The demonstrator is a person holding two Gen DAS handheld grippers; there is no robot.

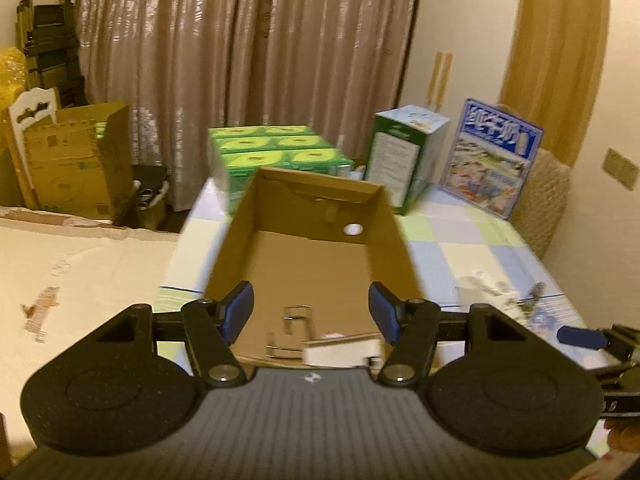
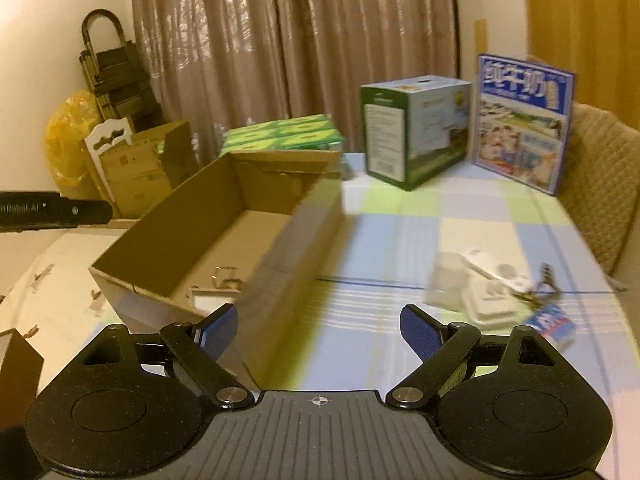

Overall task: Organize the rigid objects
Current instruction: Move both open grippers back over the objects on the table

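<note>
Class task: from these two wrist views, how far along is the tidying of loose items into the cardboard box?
Done: the cardboard box already holds metal clips and a white piece. In hand: nothing; left gripper and right gripper are both open. Left: the white items and tagged clutter on the tablecloth.

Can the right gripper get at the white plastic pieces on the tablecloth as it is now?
Probably yes. The right gripper is open, and the white plastic pieces lie ahead to its right on bare tablecloth, outside the cardboard box.
</note>
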